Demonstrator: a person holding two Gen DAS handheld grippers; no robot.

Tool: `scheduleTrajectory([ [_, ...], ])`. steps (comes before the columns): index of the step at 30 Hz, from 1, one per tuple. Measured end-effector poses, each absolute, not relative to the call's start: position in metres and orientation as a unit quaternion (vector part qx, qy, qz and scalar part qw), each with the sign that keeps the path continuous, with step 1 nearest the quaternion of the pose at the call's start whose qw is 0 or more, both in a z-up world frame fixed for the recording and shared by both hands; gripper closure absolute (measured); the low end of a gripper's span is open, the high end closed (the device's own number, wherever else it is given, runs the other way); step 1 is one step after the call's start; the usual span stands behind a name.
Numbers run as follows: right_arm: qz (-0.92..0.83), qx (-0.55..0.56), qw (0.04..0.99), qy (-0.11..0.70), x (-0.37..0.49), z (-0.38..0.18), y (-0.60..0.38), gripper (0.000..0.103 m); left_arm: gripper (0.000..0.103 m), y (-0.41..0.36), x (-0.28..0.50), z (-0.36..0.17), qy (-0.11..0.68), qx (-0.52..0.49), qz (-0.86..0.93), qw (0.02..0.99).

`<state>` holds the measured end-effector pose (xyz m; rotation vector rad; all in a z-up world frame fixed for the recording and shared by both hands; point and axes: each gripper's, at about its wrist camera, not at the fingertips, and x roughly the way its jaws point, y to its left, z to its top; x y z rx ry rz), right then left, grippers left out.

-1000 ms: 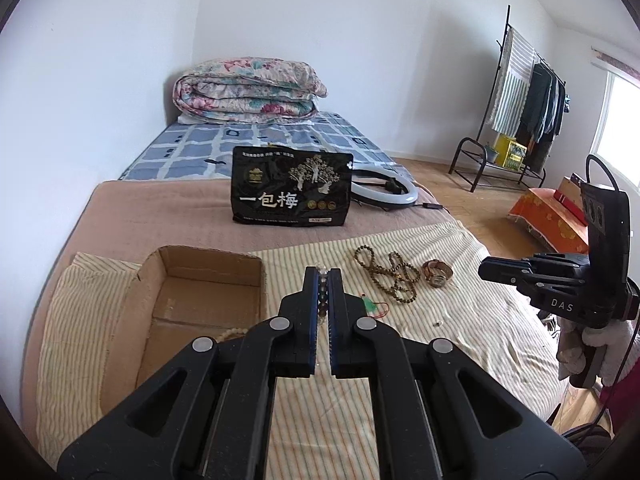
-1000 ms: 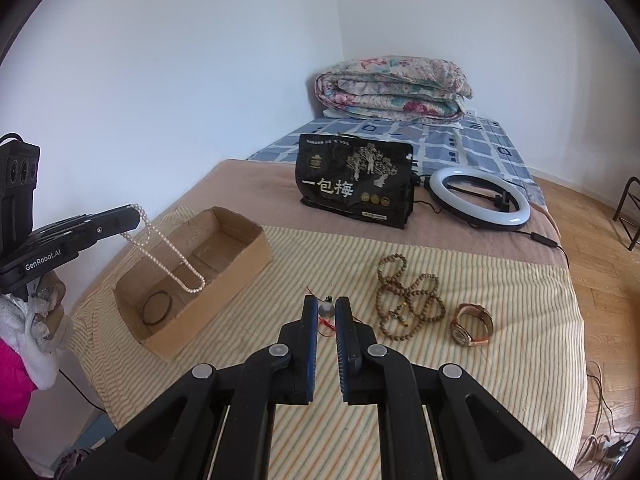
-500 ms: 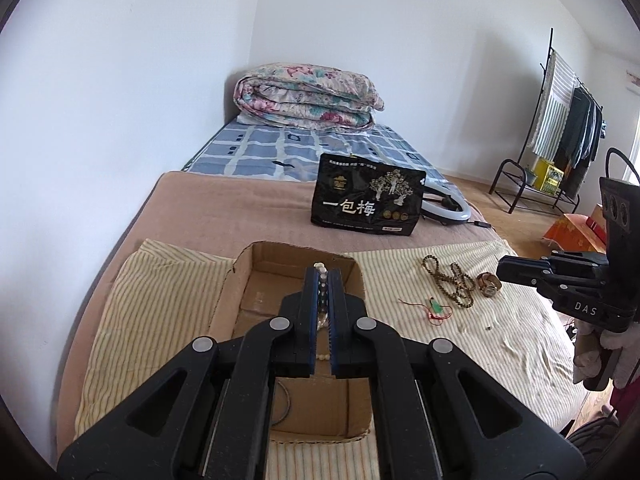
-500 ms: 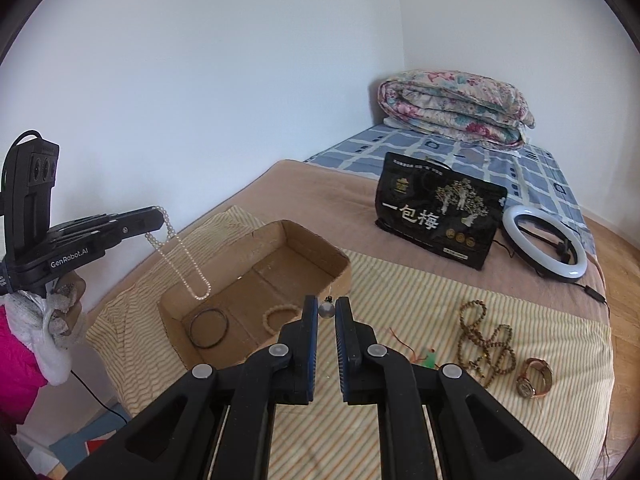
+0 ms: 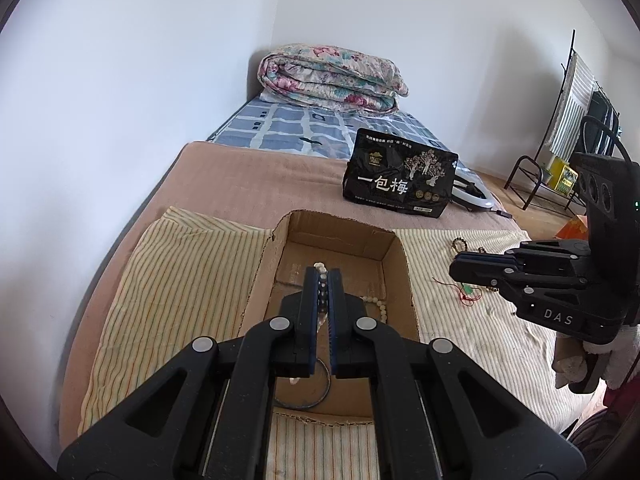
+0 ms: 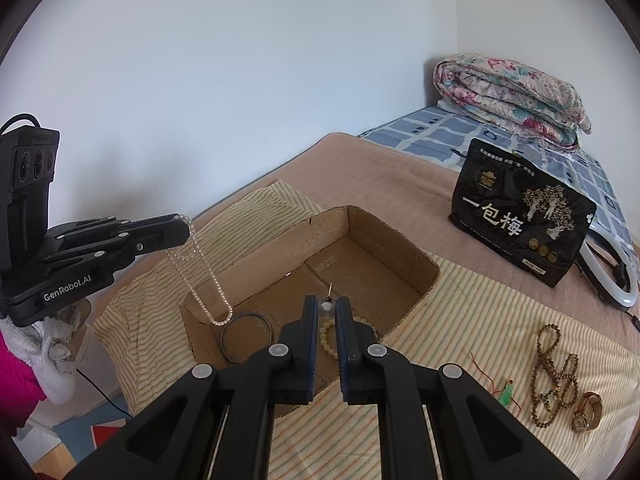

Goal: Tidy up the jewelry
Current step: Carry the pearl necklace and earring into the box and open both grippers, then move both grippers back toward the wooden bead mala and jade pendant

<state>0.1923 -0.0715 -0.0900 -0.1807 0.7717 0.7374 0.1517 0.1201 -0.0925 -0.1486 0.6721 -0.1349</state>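
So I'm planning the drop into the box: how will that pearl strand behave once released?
The pearl strand hangs limp from the left gripper, so it is likely floppy and will pile up. Its round beads may slide inside the cardboard box.

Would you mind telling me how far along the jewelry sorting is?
Done: a dark thin bangle and a pale bead bracelet lie in the cardboard box. In hand: left gripper dangles a pearl necklace; right gripper pinches a small silver earring. Left: brown bead strand, wristwatch, green red-corded pendant.
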Motion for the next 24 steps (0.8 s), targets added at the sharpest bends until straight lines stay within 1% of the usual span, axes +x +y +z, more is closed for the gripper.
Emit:
scheduleTrajectory([
  [9, 0.362, -0.093, 0.842, 0.39, 0.198, -0.111, -0.051, 0.096, 0.101, 0.12, 0.154, -0.109, 0.349, -0.075, -0.071, 0.931],
  [10, 0.36, -0.093, 0.843, 0.389, 0.198, -0.111, -0.052, 0.094, 0.101, 0.119, 0.154, -0.11, 0.351, -0.075, -0.072, 0.931],
  [11, 0.359, -0.093, 0.844, 0.389, 0.199, -0.111, -0.052, 0.082, 0.101, 0.119, 0.154, -0.111, 0.352, -0.076, -0.073, 0.93],
  [13, 0.353, -0.089, 0.848, 0.385, 0.198, -0.108, -0.054, 0.068, 0.101, 0.117, 0.155, -0.112, 0.358, -0.077, -0.077, 0.927],
  [14, 0.35, -0.087, 0.85, 0.384, 0.198, -0.108, -0.055, 0.064, 0.101, 0.117, 0.155, -0.113, 0.36, -0.078, -0.079, 0.926],
  [15, 0.348, -0.085, 0.851, 0.384, 0.198, -0.107, -0.056, 0.063, 0.099, 0.116, 0.155, -0.113, 0.362, -0.078, -0.08, 0.926],
  [16, 0.346, -0.082, 0.852, 0.383, 0.199, -0.106, -0.058, 0.063, 0.094, 0.115, 0.155, -0.113, 0.363, -0.077, -0.079, 0.925],
  [17, 0.343, -0.08, 0.854, 0.384, 0.199, -0.105, -0.059, 0.059, 0.09, 0.114, 0.155, -0.114, 0.363, -0.077, -0.077, 0.926],
  [18, 0.338, -0.079, 0.856, 0.383, 0.199, -0.105, -0.061, 0.057, 0.08, 0.114, 0.155, -0.113, 0.362, -0.077, -0.076, 0.926],
  [19, 0.333, -0.078, 0.859, 0.381, 0.2, -0.104, -0.063, 0.049, 0.072, 0.114, 0.154, -0.113, 0.36, -0.078, -0.076, 0.927],
  [20, 0.329, -0.077, 0.862, 0.379, 0.2, -0.103, -0.065, 0.044, 0.071, 0.114, 0.154, -0.112, 0.358, -0.078, -0.075, 0.928],
  [24, 0.323, -0.071, 0.867, 0.374, 0.199, -0.099, -0.072, 0.04, 0.071, 0.111, 0.153, -0.111, 0.358, -0.072, -0.071, 0.928],
])
